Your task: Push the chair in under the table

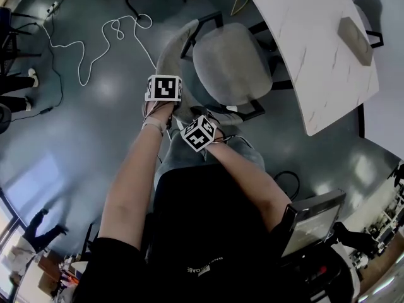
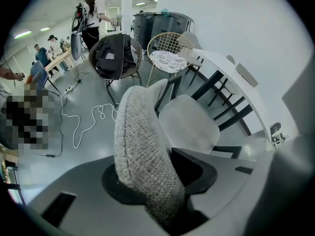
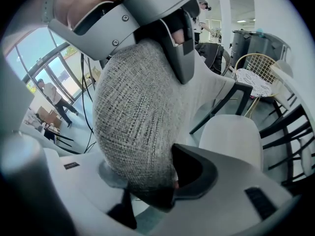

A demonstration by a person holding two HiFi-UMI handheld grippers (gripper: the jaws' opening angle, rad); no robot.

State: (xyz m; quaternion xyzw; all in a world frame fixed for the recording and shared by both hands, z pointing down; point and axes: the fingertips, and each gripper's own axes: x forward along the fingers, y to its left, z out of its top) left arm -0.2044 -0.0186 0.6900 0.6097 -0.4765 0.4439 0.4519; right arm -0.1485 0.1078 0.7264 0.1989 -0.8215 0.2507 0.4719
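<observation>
**Ana:** Grey polished floor (image 1: 95, 137) all round, with a white cable (image 1: 82, 46) looped off to the left, well apart from the chair (image 1: 230, 65). Where does the chair stand?

**Ben:** Mostly out in the open. The far side of its seat just reaches the edge of the white bench (image 1: 315, 49), so I'd judge most of the push is yet to come.

**Ana:** And the tools?

**Ben:** Both are clamped on the top of the woven backrest (image 2: 140, 136). The left tool (image 2: 157, 177) has its jaws about half spread, pinching the thinner edge. The right tool (image 3: 155, 178) is spread wide over the thicker, rounded part, with fabric against both pads.

**Ana:** Pose?

**Ben:** Both forearms reach forward and down. The tools sit side by side and point steeply at the floor, the right one slightly less steeply.

**Ana:** How would you push?

**Ben:** Drive level and straight at the bench, with equal force from both hands so the chair doesn't swivel. Don't bear down, or the legs may drag.
</observation>
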